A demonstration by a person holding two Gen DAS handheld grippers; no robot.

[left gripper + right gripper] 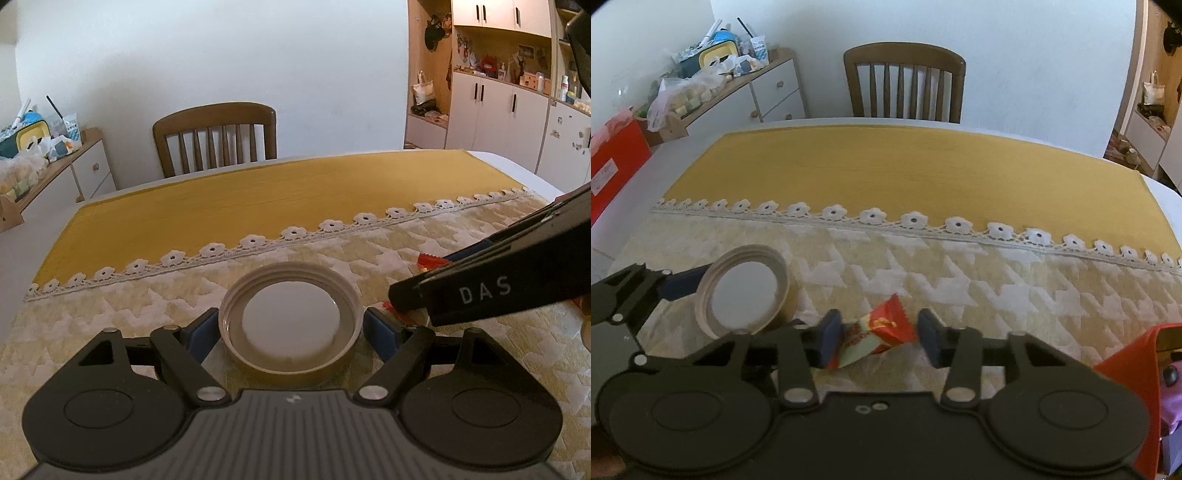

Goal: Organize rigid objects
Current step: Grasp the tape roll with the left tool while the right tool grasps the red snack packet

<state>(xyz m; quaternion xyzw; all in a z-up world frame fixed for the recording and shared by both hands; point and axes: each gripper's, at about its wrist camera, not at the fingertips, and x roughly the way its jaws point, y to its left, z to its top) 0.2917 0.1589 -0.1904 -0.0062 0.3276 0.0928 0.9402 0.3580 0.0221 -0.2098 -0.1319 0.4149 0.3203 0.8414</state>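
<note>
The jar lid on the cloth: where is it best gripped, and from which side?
Grip the jar lid across its outer rim, coming in low from the near side. It lies flat, open side up, already between the left hand-held gripper's open fingers.

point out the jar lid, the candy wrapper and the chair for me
jar lid (pixel 291 325): left wrist view, on its white inner liner
candy wrapper (pixel 892 325): right wrist view, on its red part
chair (pixel 904 61): right wrist view, on the top rail of its back

Black hand-held gripper (pixel 290 328), blue pads (pixel 201 332), silver rivets.
</note>
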